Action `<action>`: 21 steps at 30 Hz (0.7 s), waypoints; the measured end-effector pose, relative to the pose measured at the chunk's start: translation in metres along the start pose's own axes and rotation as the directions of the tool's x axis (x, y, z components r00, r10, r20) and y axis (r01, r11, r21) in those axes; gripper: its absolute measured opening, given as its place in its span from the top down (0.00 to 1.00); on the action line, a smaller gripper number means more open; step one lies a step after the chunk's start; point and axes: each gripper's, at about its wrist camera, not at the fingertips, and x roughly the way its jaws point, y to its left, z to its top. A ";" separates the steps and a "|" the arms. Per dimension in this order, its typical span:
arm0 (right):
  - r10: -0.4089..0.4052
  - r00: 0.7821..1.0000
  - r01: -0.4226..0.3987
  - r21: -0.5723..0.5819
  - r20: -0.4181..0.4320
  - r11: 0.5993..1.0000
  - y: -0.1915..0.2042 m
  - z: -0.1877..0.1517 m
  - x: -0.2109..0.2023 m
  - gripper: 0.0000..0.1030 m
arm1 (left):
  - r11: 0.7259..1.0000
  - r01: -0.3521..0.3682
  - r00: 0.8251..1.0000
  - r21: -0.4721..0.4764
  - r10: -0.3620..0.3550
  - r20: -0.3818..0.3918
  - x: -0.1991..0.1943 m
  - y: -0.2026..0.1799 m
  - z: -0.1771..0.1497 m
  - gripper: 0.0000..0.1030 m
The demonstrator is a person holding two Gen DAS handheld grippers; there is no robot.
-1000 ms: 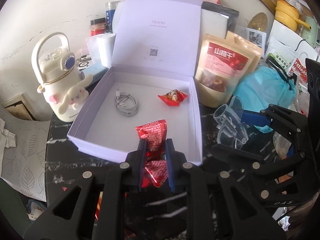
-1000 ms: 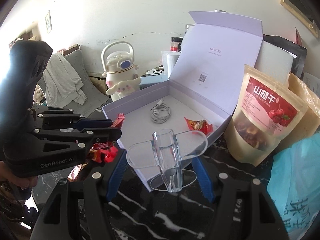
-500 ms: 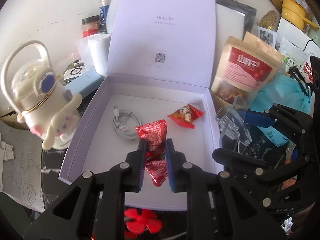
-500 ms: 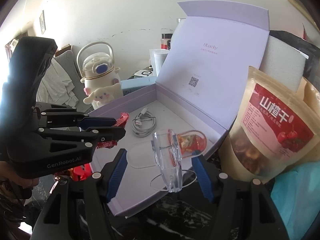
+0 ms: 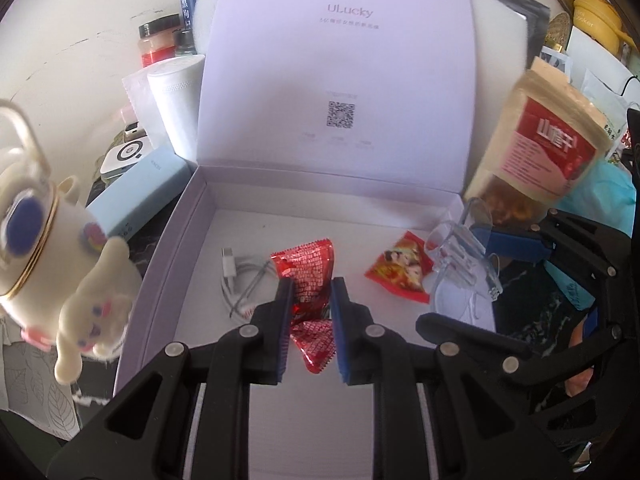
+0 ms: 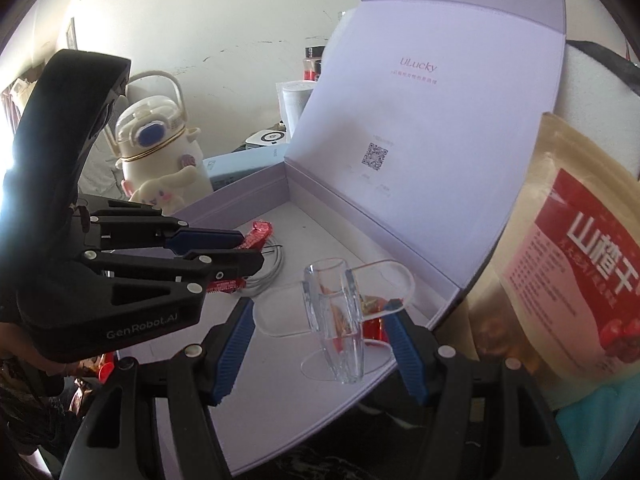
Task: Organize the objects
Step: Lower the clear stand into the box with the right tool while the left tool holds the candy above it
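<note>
Crinkled shiny red snack packet pinched in left claw

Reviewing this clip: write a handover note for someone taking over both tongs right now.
Left tongs: shut on the red snack packet, held above the floor of the open lavender box.
Right tongs: holding a clear acrylic stand at its side tabs, over the box's right front corner; whether it rests on the floor I cannot tell.
Already lying in the box: a white cable and a second snack packet.
Left to do: release the red packet and the stand inside the box. The cream character bottle and the large dried-fruit pouch stand outside it.
</note>
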 end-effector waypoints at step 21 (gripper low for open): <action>-0.043 0.998 0.042 -0.023 -0.047 0.999 -0.014 0.015 0.042 0.35 | 0.999 -0.044 0.996 0.023 0.046 -0.081 0.047 0.019 0.023 0.83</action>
